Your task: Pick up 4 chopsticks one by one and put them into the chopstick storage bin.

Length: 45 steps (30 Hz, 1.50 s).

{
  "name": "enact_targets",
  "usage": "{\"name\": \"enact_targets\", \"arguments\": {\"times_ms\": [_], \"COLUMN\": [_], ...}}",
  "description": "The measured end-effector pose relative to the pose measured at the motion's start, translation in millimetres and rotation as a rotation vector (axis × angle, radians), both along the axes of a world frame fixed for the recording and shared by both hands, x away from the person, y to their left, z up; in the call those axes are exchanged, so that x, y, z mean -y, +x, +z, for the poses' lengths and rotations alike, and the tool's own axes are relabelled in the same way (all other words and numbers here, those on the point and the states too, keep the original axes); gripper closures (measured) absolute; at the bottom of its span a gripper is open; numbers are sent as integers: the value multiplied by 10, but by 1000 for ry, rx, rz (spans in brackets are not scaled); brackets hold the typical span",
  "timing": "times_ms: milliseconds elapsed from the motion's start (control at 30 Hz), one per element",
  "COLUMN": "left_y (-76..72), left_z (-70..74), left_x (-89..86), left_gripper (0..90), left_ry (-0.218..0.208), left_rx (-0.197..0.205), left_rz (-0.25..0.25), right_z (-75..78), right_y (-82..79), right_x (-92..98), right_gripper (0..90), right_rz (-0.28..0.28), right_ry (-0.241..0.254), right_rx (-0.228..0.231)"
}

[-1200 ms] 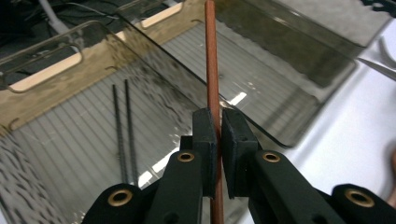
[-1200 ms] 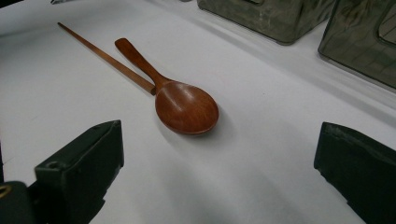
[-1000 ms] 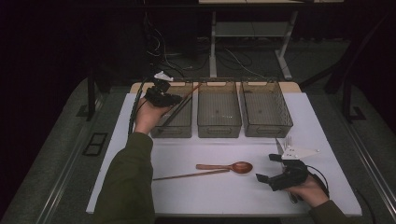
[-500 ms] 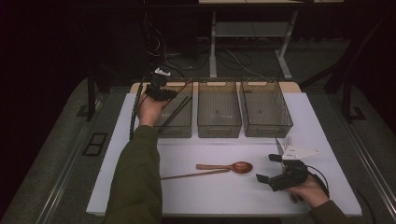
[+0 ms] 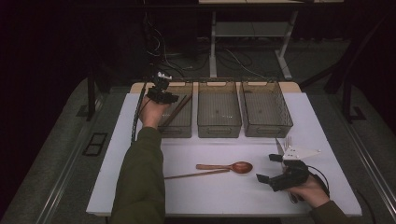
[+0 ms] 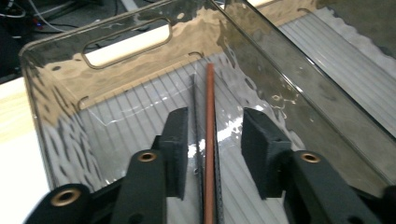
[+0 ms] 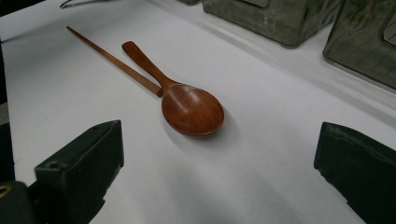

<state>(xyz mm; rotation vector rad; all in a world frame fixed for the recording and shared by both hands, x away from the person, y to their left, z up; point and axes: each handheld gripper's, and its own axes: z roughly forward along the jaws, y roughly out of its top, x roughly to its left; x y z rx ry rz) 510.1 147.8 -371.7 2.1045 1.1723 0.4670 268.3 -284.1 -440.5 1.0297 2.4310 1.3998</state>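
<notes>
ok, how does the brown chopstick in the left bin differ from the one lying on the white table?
The brown wooden chopstick in the left clear plastic bin leans inside that bin, between the left gripper's jaws, which have just been opening and no longer press it. The brown wooden chopstick on the white table lies flat, its end against the brown wooden spoon, apart from the open right gripper. Both are slim, straight and similar in colour.
</notes>
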Motion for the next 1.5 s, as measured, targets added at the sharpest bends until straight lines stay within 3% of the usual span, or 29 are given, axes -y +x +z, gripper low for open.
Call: {"name": "enact_targets", "arguments": {"times_ms": [200,367,467,700,1233,1433,1467,1500], "left_y": [-54,-176,-264,-503,-1162,-1386,-1424,-1466], "left_z": [54,155,218,307,206,148,134,117], "left_x": [-7,24,3,9,135,173,176,179], "left_gripper": [473,386,368,304,239,239,239,239], "left_ry": [-34,-58,-115,-145,-110,-120,-122,-120], "left_rx": [-4,30,52,84,95,97,96,96], "left_rz": [-64,-131,-153,-214,-361,-399,-405,-406], "right_z": [-6,-10,-8,-7,-6,-5,-1,-5], "right_y": [7,9,7,3,3,1,-9,1], "right_x": [0,-6,-10,-10,-17,-12,-15,-11], "right_gripper": [13,14,13,13,13,13,14,13], "right_rz": [0,-1,-4,-4,-3,-5,-8,-5], "right_ry": [-4,-7,-11,-15,-18,-15,-13,-16], "right_rx": [4,-1,0,6,7,10,-6,8]}}
